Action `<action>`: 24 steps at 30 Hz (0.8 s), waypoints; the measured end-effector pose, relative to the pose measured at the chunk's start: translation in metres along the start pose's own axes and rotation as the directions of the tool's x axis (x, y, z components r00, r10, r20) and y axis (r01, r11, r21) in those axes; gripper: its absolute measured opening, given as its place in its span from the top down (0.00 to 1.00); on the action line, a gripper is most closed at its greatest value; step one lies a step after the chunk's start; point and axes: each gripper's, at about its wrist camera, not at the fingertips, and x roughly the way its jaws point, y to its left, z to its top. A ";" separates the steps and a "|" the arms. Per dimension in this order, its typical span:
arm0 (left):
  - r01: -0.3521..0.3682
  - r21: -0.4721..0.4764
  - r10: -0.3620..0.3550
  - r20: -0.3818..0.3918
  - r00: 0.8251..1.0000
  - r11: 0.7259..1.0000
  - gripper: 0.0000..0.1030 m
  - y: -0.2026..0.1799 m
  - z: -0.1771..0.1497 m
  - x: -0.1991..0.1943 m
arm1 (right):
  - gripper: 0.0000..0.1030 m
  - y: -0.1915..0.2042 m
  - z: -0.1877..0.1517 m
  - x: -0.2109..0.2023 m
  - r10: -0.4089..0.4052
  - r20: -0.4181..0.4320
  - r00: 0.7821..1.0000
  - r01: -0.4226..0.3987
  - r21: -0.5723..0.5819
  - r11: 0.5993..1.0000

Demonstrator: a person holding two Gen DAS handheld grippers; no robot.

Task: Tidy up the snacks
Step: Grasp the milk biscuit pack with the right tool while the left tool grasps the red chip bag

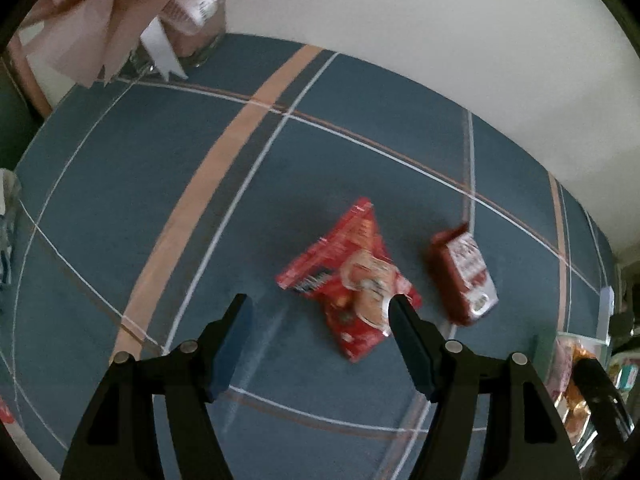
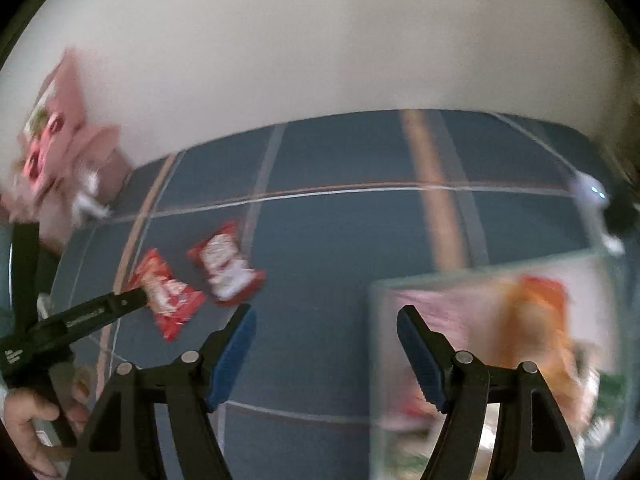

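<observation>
Two red snack packets lie on the blue checked tablecloth. The larger packet lies just ahead of my left gripper, which is open and empty, with its right fingertip over the packet's near corner. A smaller dark red packet lies to its right. In the right wrist view both packets show, the larger and the smaller. My right gripper is open and empty, over the near left corner of a clear box holding several snacks. The left gripper's arm reaches in from the left.
A clear container with pink paper and a labelled item stands at the table's far left corner, and shows as pink packaging in the right wrist view. The clear snack box sits at the right edge. A white wall runs behind the table.
</observation>
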 end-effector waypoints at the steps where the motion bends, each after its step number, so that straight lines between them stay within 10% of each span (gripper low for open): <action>1: 0.010 -0.007 -0.010 -0.006 1.000 1.000 0.31 0.002 0.003 0.004 | 0.26 0.013 0.005 0.012 0.015 -0.013 1.000 -0.015 -0.024 1.000; 8: 0.131 -0.040 -0.132 -0.033 0.991 0.991 0.31 0.003 0.012 0.021 | 0.27 0.057 0.023 0.074 -0.014 -0.081 0.997 0.003 -0.139 0.990; 24: 0.155 -0.084 -0.159 -0.049 0.986 0.984 0.32 -0.007 0.021 0.045 | 0.36 0.098 0.027 0.105 -0.024 -0.093 0.995 -0.005 -0.300 0.954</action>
